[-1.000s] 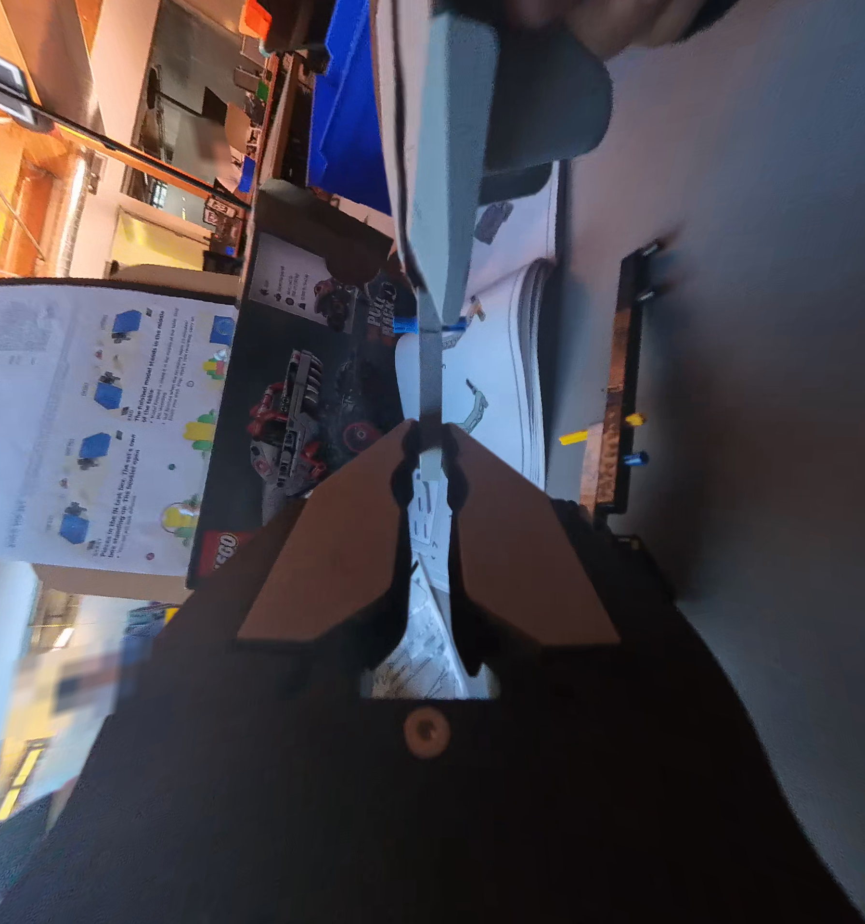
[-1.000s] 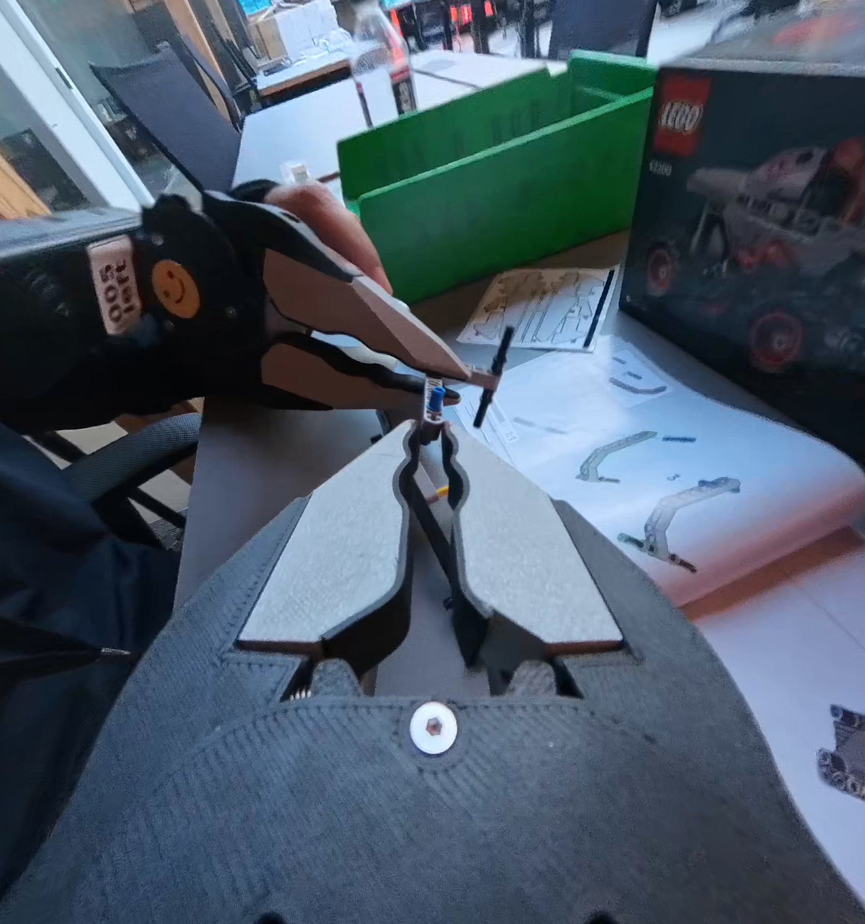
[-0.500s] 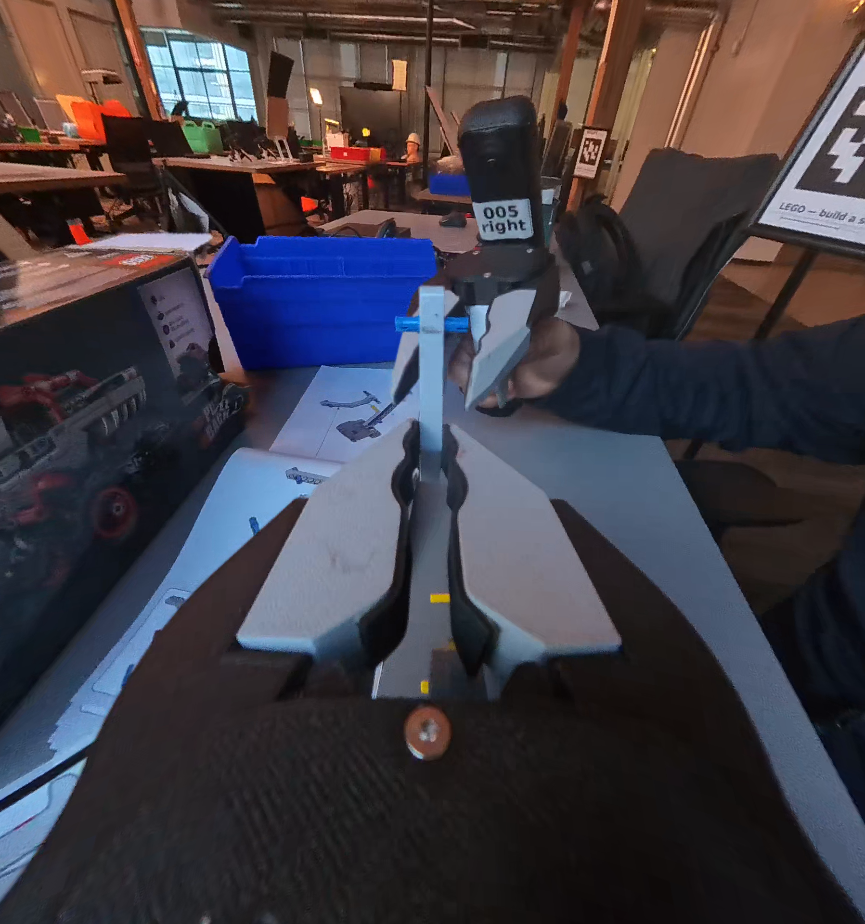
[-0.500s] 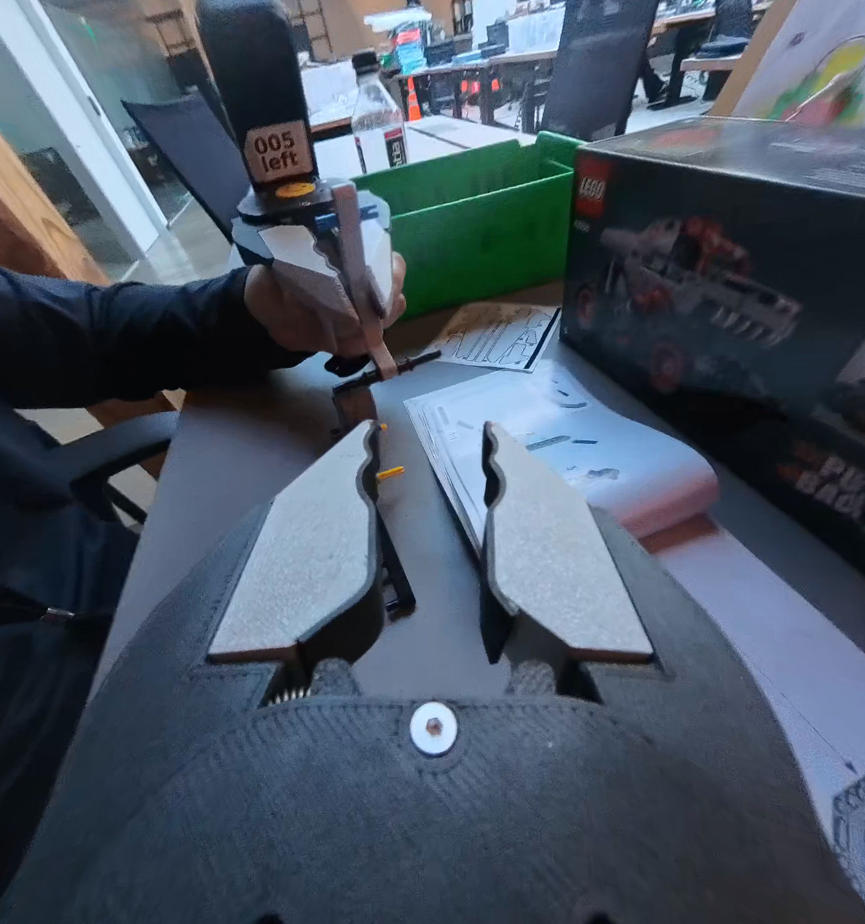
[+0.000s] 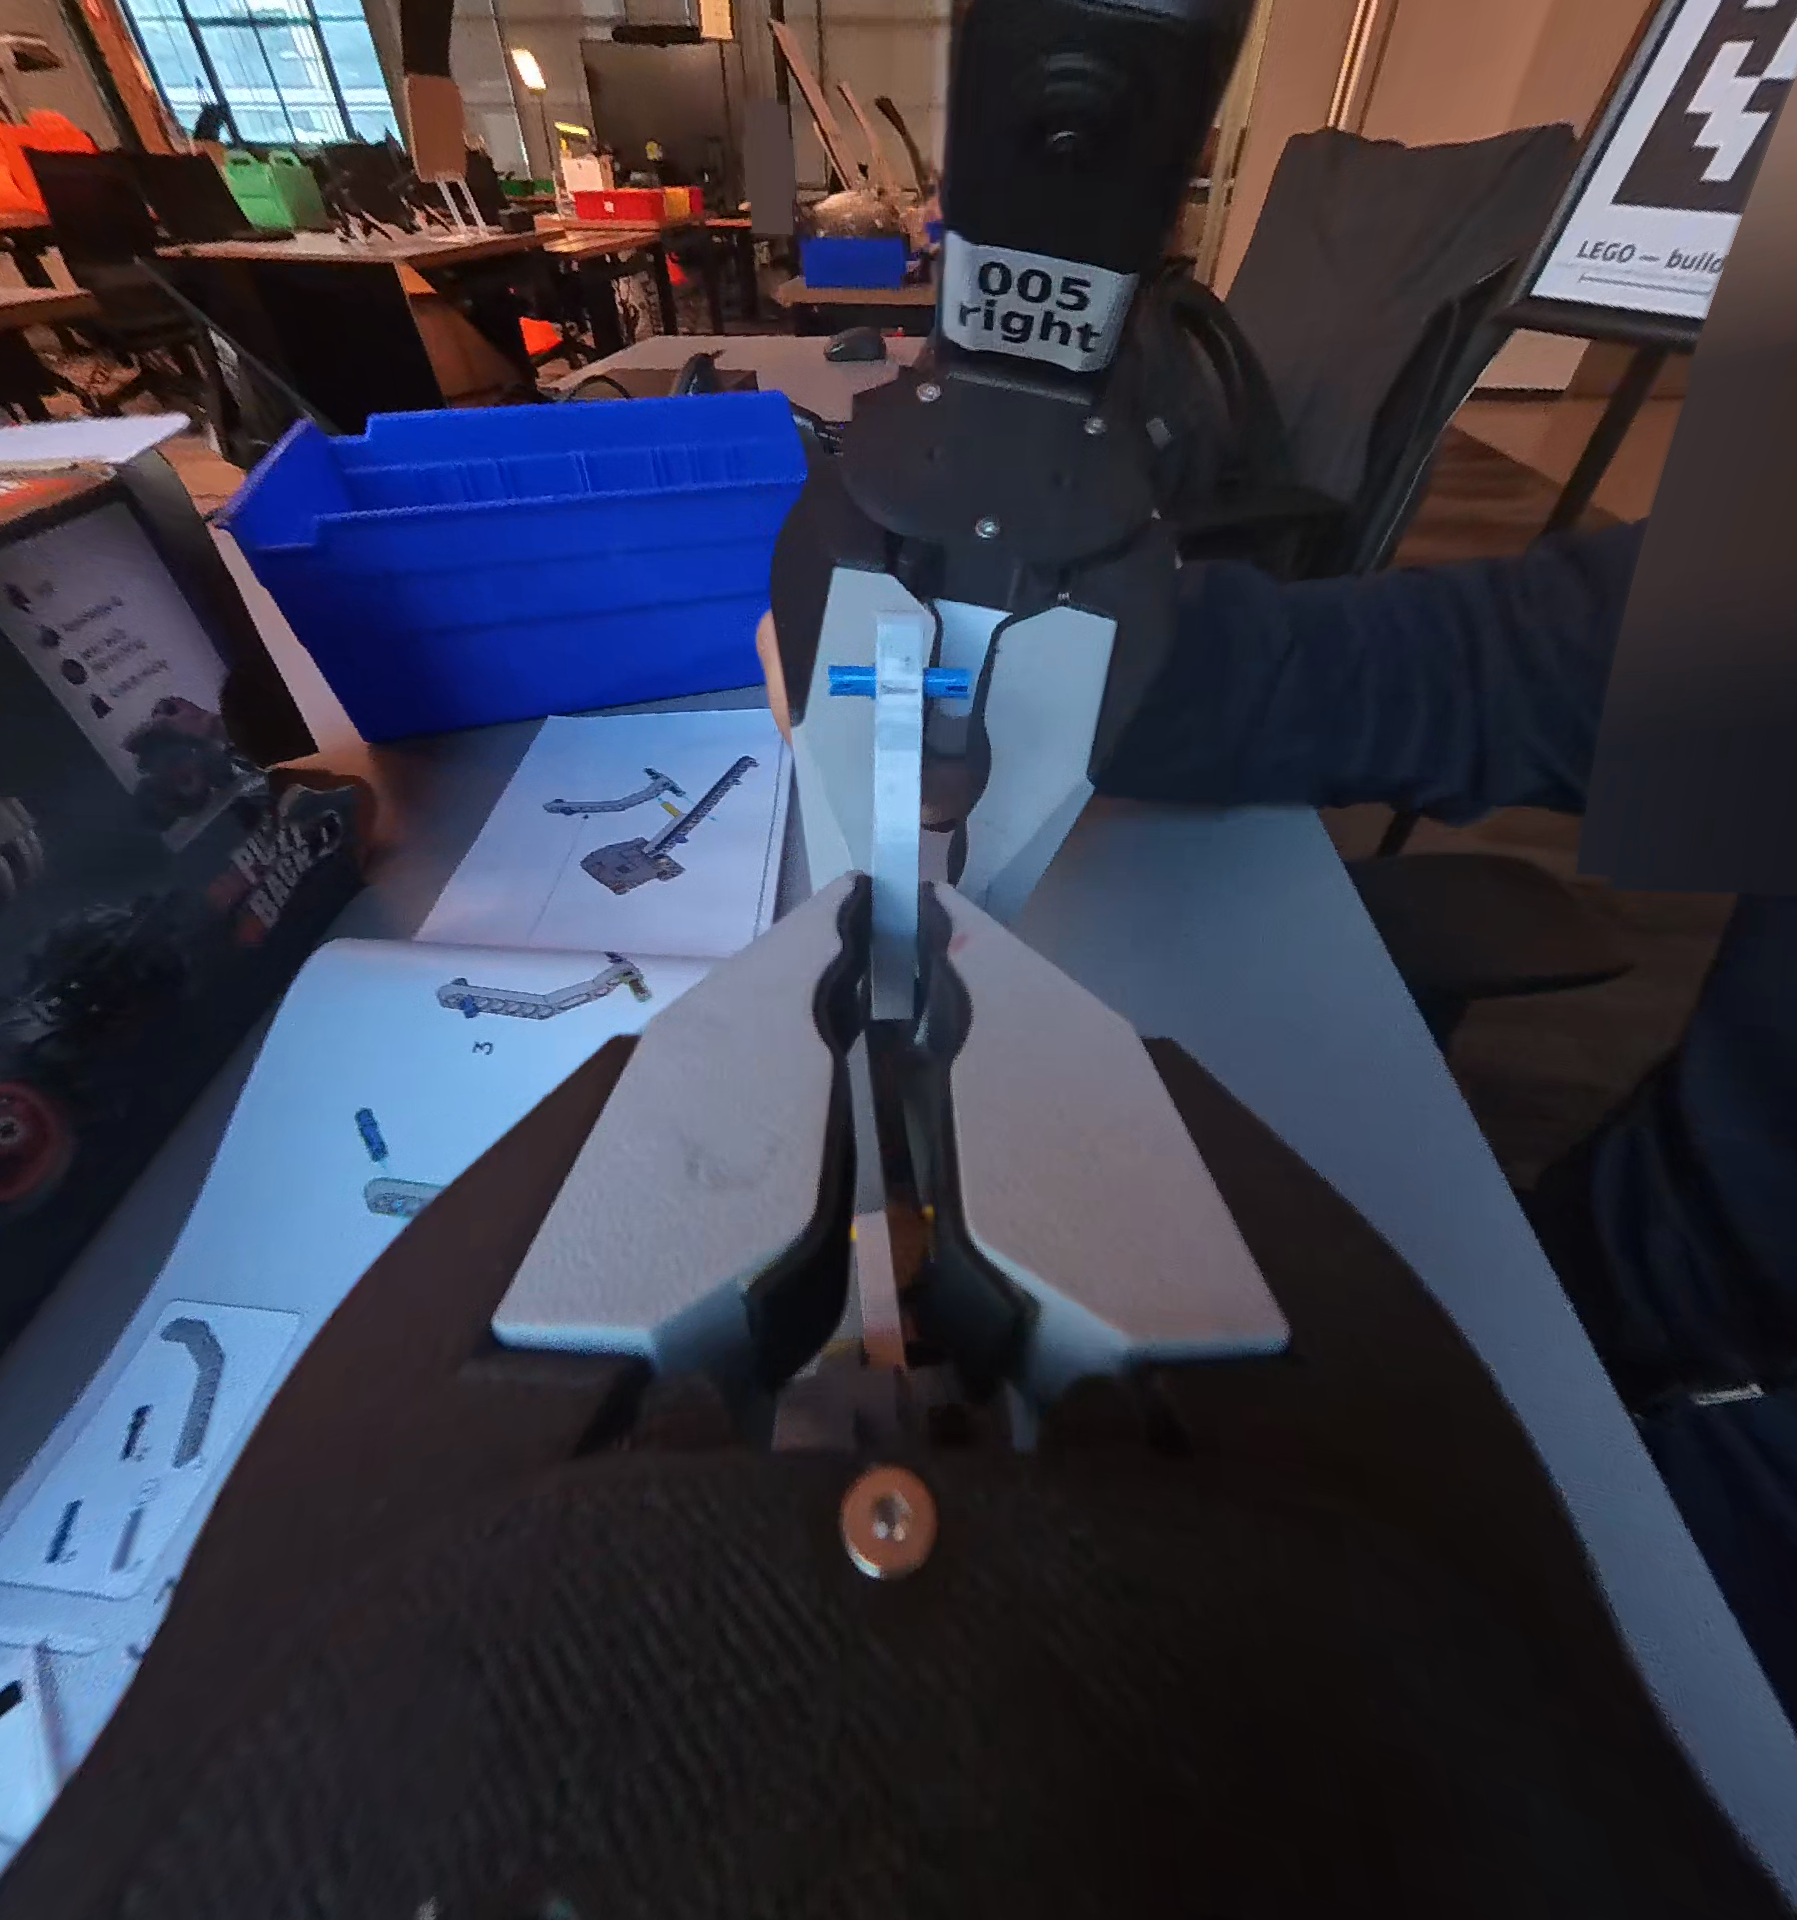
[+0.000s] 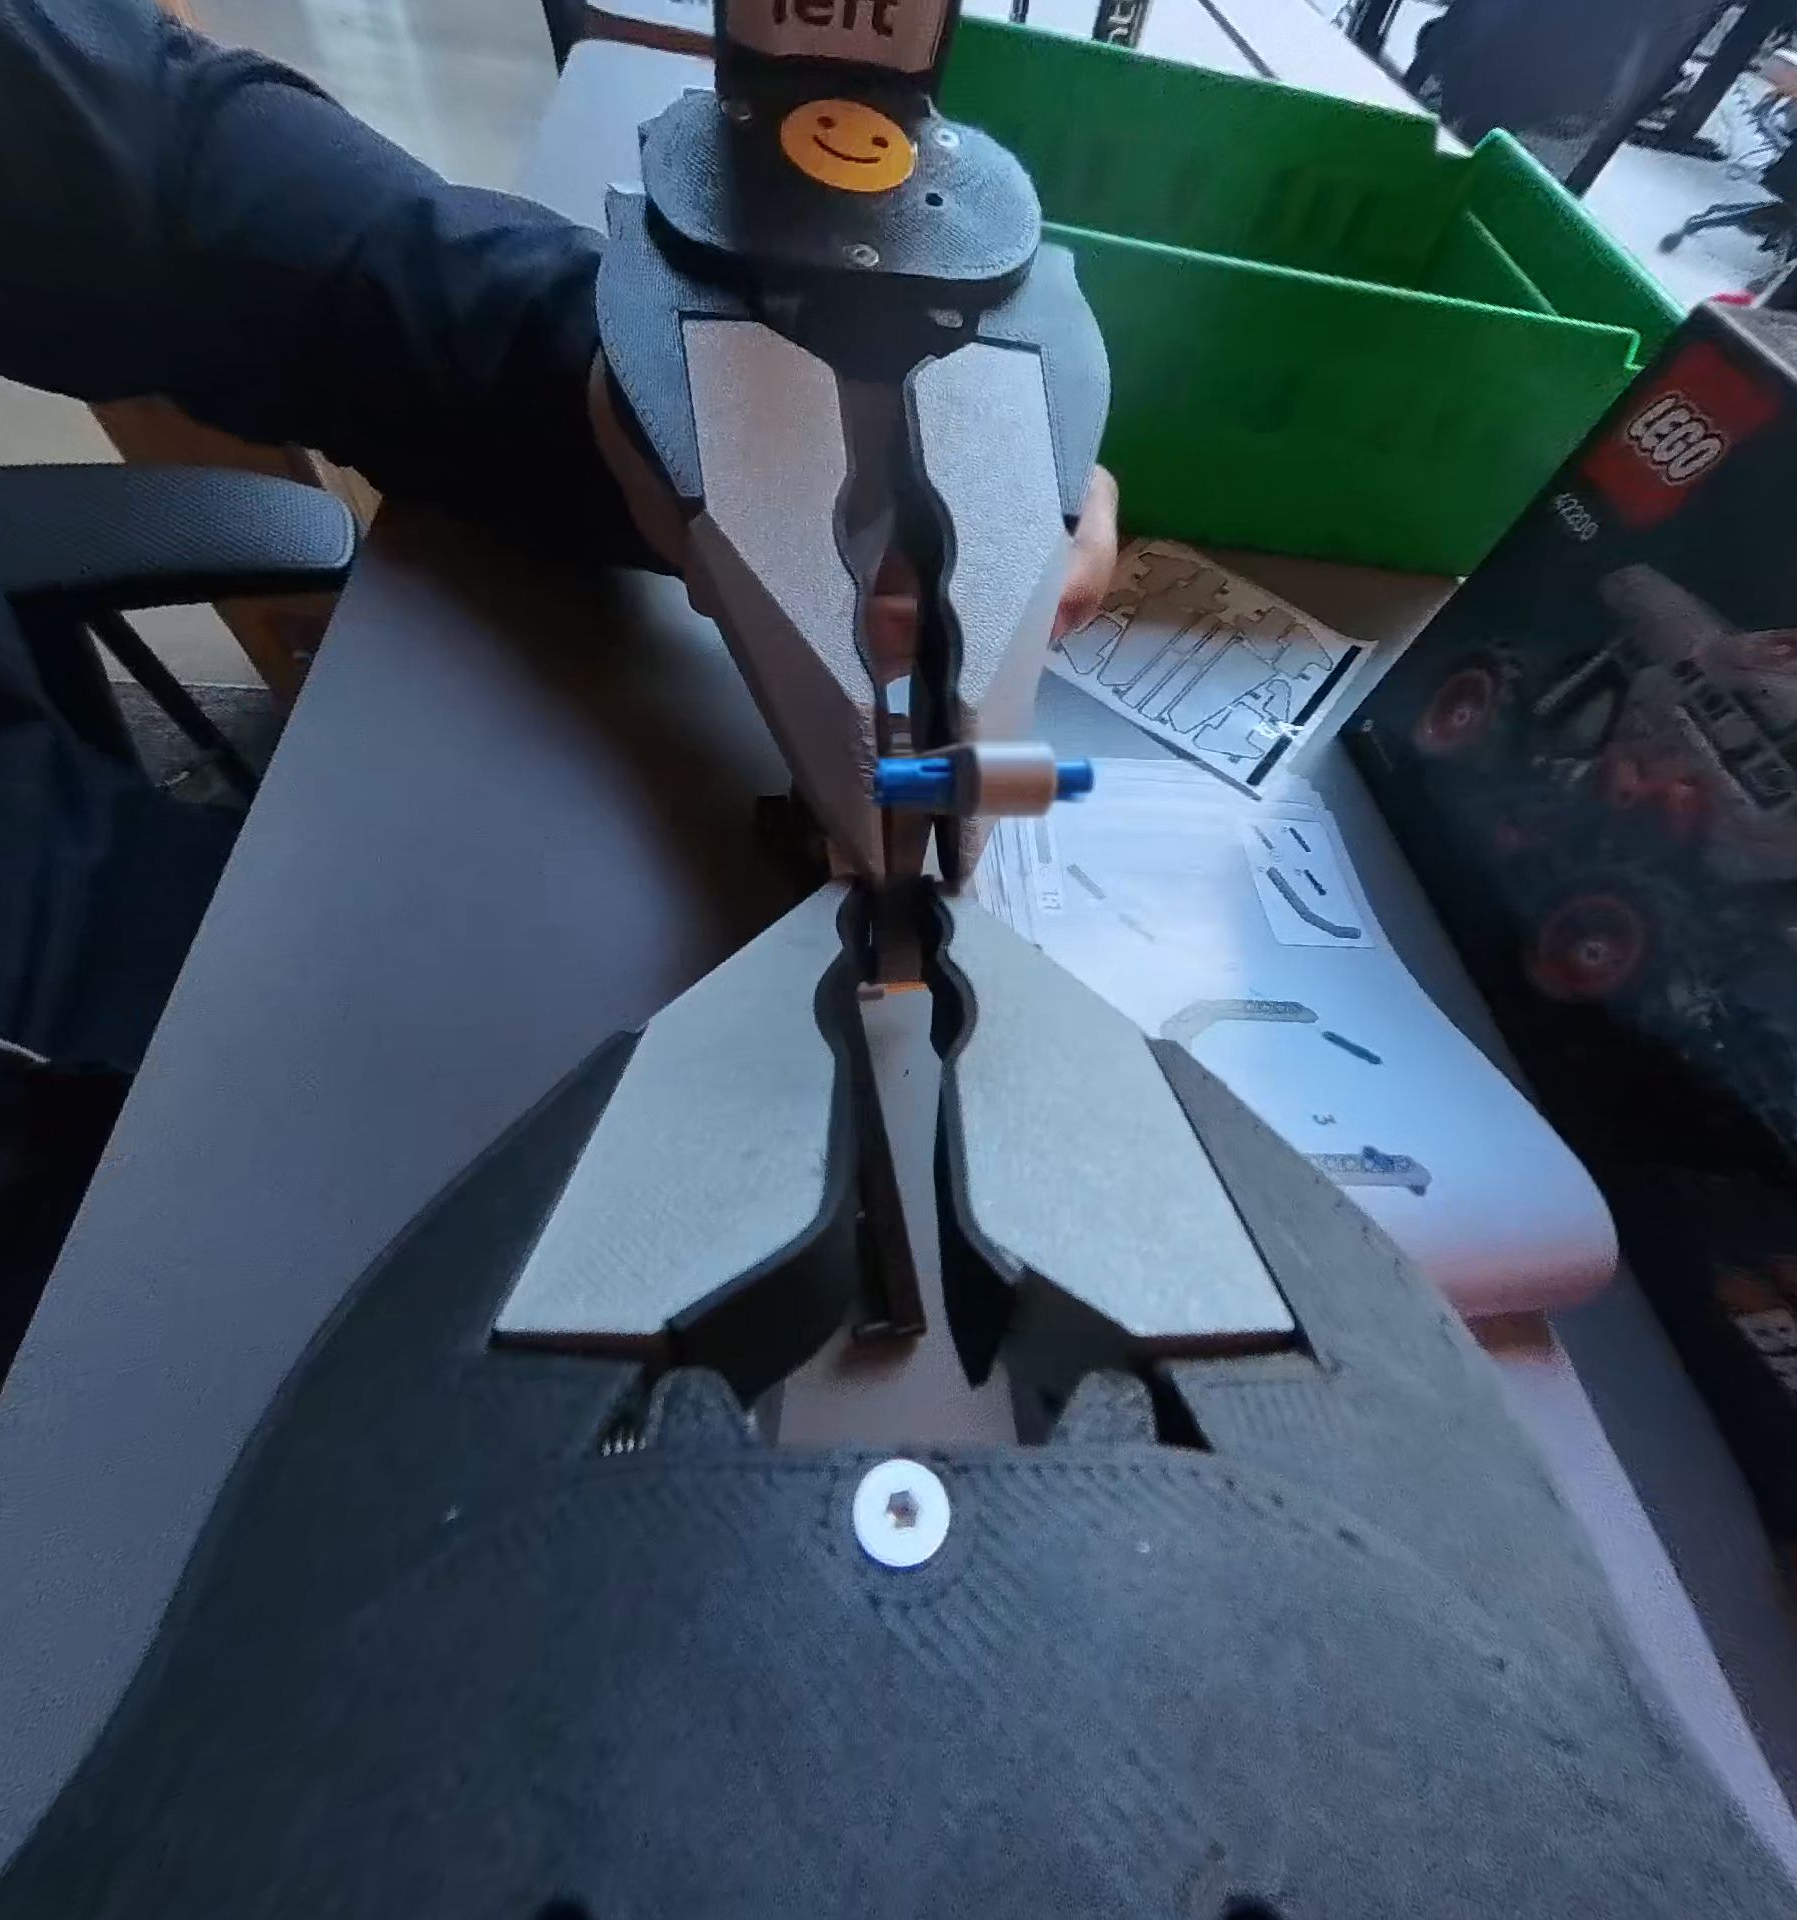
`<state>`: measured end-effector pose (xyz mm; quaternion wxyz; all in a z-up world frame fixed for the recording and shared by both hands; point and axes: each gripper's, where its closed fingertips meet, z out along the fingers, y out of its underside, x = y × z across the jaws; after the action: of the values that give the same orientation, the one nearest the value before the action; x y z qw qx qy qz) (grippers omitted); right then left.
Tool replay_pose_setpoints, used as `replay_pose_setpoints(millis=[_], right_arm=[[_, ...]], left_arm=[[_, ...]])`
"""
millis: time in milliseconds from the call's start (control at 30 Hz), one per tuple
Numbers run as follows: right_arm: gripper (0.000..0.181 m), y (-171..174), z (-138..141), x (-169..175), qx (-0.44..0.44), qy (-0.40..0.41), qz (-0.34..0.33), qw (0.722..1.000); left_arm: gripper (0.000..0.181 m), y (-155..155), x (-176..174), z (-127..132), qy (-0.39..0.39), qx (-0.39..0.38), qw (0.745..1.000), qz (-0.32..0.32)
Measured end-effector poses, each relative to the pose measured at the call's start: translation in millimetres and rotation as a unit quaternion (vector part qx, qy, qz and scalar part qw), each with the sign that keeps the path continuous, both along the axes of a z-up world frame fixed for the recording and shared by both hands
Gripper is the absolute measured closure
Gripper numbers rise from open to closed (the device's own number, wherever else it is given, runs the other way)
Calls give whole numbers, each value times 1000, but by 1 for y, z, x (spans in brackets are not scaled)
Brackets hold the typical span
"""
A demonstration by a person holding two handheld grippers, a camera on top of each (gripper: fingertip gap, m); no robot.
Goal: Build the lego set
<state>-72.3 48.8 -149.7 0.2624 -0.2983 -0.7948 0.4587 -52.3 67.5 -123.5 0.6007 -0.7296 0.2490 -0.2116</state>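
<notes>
My left gripper (image 5: 894, 894) is shut on a grey lego beam (image 5: 896, 810) and holds it upright above the table. A blue pin (image 5: 850, 681) sits crosswise through the beam's top hole. The right gripper faces it, and its fingers (image 5: 1045, 727) stand just behind the beam on either side. In the right wrist view my right gripper (image 6: 892, 899) is tip to tip with the left gripper (image 6: 894, 862). Its jaws are drawn to a narrow gap with nothing visibly gripped. The pin (image 6: 909, 779) and the beam end (image 6: 1013, 781) sit just beyond the tips.
An open instruction booklet (image 5: 385, 1091) (image 6: 1237, 987) lies on the grey table (image 6: 458, 935). The dark lego box (image 5: 63, 831) (image 6: 1652, 779) stands beside it. A blue bin (image 5: 520, 582) and a green bin (image 6: 1341, 416) sit at the table ends. A sticker sheet (image 6: 1206, 665) lies by the green bin. The grippers are tip to tip, or close to it.
The left gripper turned upright and kept the beam. The right gripper let go at the pin, opened and drew back, then came close again with its jaws narrowed.
</notes>
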Motion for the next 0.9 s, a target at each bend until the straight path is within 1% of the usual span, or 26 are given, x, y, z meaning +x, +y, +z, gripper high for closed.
replay_pose_setpoints(millis=[100, 133, 167, 233, 267, 333, 400, 467, 533, 600, 667, 700, 733, 800, 833, 900], right_arm=[[175, 3, -7, 9, 7, -9, -5, 1000], [175, 8, -10, 12, 13, -11, -10, 1000], [175, 16, -10, 14, 21, -9, -21, 1000], [176, 44, -4, 13, 29, 6, -66, 997], [175, 64, 4, 13, 22, 19, -98, 995], [175, 104, 23, 15, -5, 52, -160, 986], [176, 145, 39, 24, -12, 85, -224, 971], [176, 172, 47, 34, -20, 96, -267, 959], [175, 191, 47, 40, -24, 88, -302, 949], [176, 198, 47, 43, -12, 89, -320, 943], [175, 197, 48, 43, -6, 94, -321, 943], [175, 196, 48, 42, -6, 94, -321, 942], [176, 195, 47, 41, -7, 94, -321, 943], [176, 192, 43, 39, -12, 87, -315, 945], [175, 190, 41, 37, -16, 82, -311, 947], [176, 185, 36, 35, -20, 74, -303, 950]], left_arm=[[171, -3, 5, -5, -3, -17, 1000, -5], [165, -4, 5, -5, -2, -18, 1000, -4], [155, -5, 4, -5, 1, -22, 1000, 2], [140, -6, -4, -6, 6, -42, 999, 20], [136, -9, -8, -6, 3, -52, 998, 21], [138, -16, -15, -8, -4, -76, 997, 20], [138, -24, -23, -18, 11, -112, 993, 20], [135, -32, -28, -29, 31, -146, 989, 15], [131, -40, -26, -38, 45, -180, 983, -2], [127, -48, -23, -49, 69, -212, 975, -16], [127, -50, -26, -62, 114, -225, 968, -8], [129, -49, -28, -67, 139, -222, 965, -5], [137, -48, -29, -71, 164, -212, 963, -3], [143, -48, -33, -83, 204, -213, 955, -2], [153, -50, -33, -88, 216, -220, 951, -7], [154, -53, -29, -95, 222, -230, 947, -25]])
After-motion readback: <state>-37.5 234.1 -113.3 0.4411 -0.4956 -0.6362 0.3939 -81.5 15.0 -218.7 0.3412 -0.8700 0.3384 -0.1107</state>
